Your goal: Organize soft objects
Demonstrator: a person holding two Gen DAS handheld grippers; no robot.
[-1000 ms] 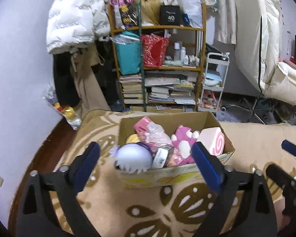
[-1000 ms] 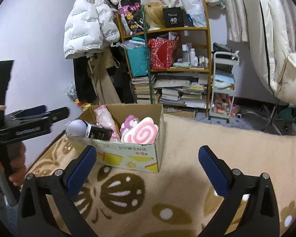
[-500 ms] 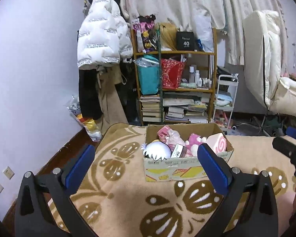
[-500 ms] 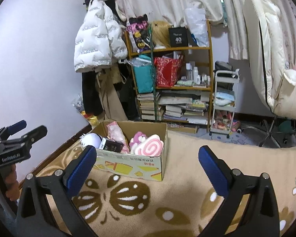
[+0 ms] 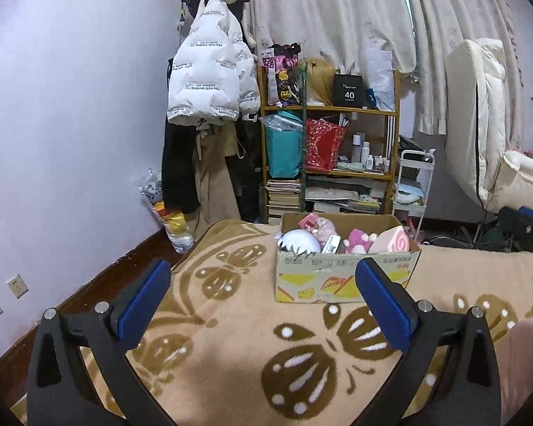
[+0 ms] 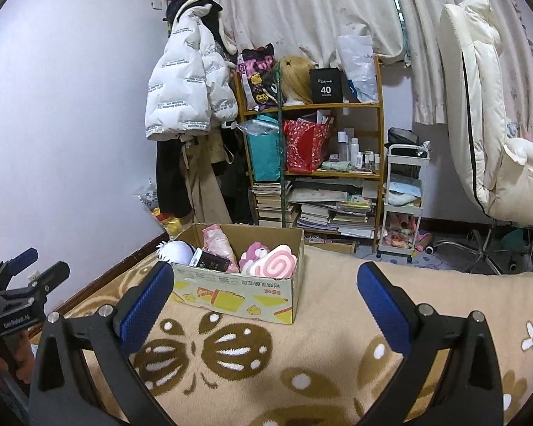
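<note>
A cardboard box [image 5: 344, 278] [image 6: 238, 293] sits on the beige patterned blanket [image 5: 231, 319] [image 6: 319, 337]. Inside it lie a white spiky plush [image 5: 300, 242] [image 6: 177, 252], a pink swirl-roll cushion [image 5: 391, 243] [image 6: 275, 266], a magenta plush [image 5: 359, 239] [image 6: 254, 250], a pink wrapped toy [image 5: 316, 223] [image 6: 216, 241] and a small black box [image 5: 332, 243] [image 6: 211, 261]. My left gripper [image 5: 263, 294] is open and empty, well back from the box. My right gripper [image 6: 263, 296] is open and empty too, the box beyond its left finger. The left gripper [image 6: 28, 280] also shows at the left edge of the right wrist view.
Behind the bed stand a wooden shelf [image 5: 330, 163] [image 6: 312, 163] full of books and bags, hanging coats [image 5: 209, 81] [image 6: 188, 81], a small white cart [image 6: 403, 198] and a cream chair [image 5: 486, 135] [image 6: 486, 106]. A bag of toys [image 5: 167, 213] leans on the wall.
Both grippers have pulled back and up from the box, which now looks smaller and farther away. Their jaws stay open.
</note>
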